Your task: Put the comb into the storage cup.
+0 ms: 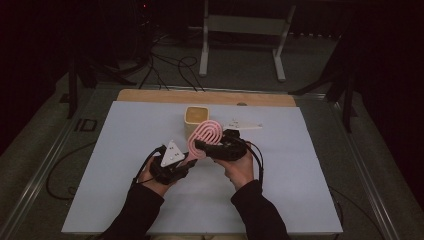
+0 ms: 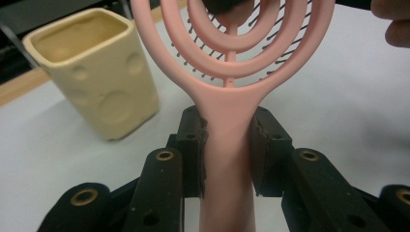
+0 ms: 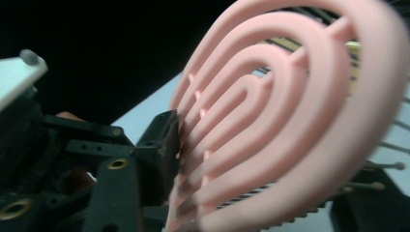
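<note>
Near the middle of the table point(image 1: 125, 165), the left gripper point(image 1: 186, 161) clenched the handle of a pink hairbrush point(image 1: 204, 137), its two pads pressed flat against either side of the stem. The brush head rose toward one o'clock from that grip, in front of a cream cup point(image 1: 196, 119) standing at twelve. From three o'clock the right gripper point(image 1: 205, 148) reached in, partly closed, one pad touching the ribbed head; whether it truly gripped could not be told.
</note>
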The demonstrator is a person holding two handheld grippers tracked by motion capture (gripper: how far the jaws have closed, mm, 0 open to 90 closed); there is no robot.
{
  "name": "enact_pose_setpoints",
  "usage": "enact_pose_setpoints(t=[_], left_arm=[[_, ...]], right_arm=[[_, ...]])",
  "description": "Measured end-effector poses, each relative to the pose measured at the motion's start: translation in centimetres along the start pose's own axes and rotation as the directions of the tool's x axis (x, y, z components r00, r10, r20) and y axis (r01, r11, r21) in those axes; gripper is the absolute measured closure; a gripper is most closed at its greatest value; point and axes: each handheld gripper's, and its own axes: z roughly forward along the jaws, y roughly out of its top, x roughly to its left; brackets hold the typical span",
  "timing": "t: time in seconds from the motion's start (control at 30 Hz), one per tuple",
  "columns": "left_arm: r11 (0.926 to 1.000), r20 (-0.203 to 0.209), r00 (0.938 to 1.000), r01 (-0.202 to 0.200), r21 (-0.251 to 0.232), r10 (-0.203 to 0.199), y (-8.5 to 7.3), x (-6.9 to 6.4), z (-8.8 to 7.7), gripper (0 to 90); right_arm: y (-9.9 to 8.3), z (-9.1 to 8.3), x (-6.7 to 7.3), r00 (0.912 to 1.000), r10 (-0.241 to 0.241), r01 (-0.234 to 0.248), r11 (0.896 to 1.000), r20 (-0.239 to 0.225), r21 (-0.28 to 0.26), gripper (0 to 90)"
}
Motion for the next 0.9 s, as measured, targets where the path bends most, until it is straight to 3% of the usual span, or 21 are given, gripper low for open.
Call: enact_pose_setpoints(t=[0.2, 0.53, 0.9], left_arm=[[0.9999, 0.043, 0.9990, 0.014, -0.005, -0.013, -0.2, -0.2, 0.4, 70.3], [0.9998, 0.035, 0.9992, 0.020, 0.004, -0.020, -0.2, -0.1, 0.6, 70.3], [1.0000, 0.009, 1.0000, 0.000, 0.004, 0.000, -0.2, -0.4, 0.6, 70.3]], right_arm=[[0.0, 0.2, 0.1, 0.9994, 0.007, -0.007, 1.000, -0.033, 0.000, 53.8], [-0.1, 0.4, 0.9, 0.9976, 0.012, -0.016, 0.999, -0.068, -0.048, 59.5], [-0.1, 0.3, 1.4, 0.9971, 0.008, -0.011, 0.999, -0.075, -0.044, 61.2]])
